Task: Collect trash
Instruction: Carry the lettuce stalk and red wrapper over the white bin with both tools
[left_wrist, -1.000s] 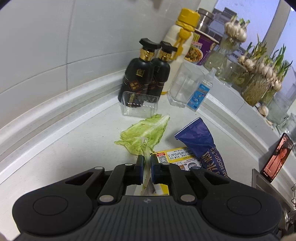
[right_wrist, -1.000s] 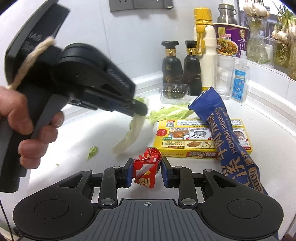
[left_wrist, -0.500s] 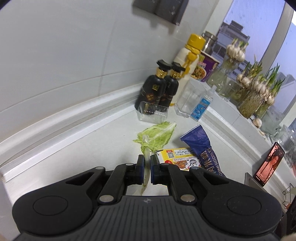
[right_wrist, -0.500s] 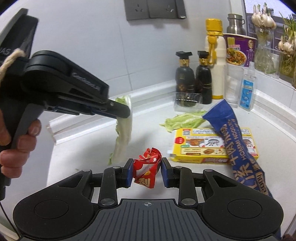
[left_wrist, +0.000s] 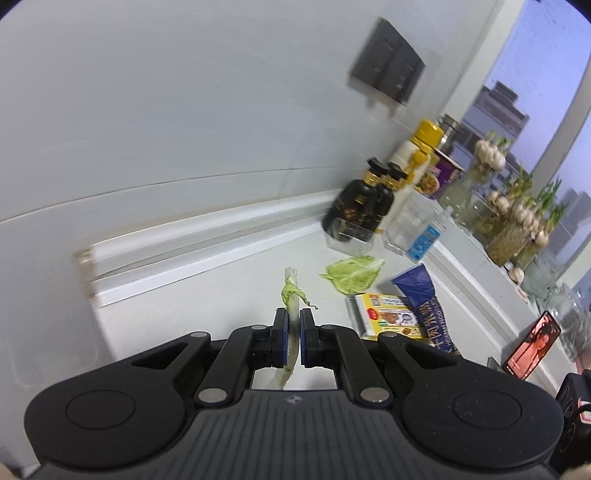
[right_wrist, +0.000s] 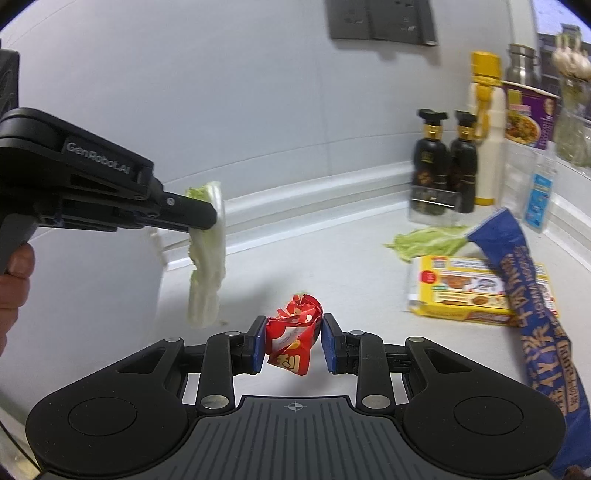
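My left gripper (left_wrist: 292, 325) is shut on a pale cabbage leaf (left_wrist: 291, 291) and holds it in the air above the white counter; in the right wrist view the left gripper (right_wrist: 212, 218) shows at the left with the cabbage leaf (right_wrist: 207, 273) hanging from it. My right gripper (right_wrist: 292, 334) is shut on a crumpled red wrapper (right_wrist: 293, 339), held above the counter. A second cabbage leaf (right_wrist: 428, 240), a yellow box (right_wrist: 469, 291) and a blue noodle bag (right_wrist: 535, 314) lie on the counter to the right.
Two dark bottles (right_wrist: 447, 166), a yellow-capped white bottle (right_wrist: 485, 129), a purple noodle cup (right_wrist: 528, 114), a clear tub (right_wrist: 432, 208) and a small spray bottle (right_wrist: 537, 195) stand at the back right. Garlic jars (left_wrist: 517, 229) line the sill. A phone (left_wrist: 532, 347) stands at the right.
My left gripper has lifted the cabbage leaf off the counter and carried it up and to the left. My right gripper has risen a little with the red wrapper.
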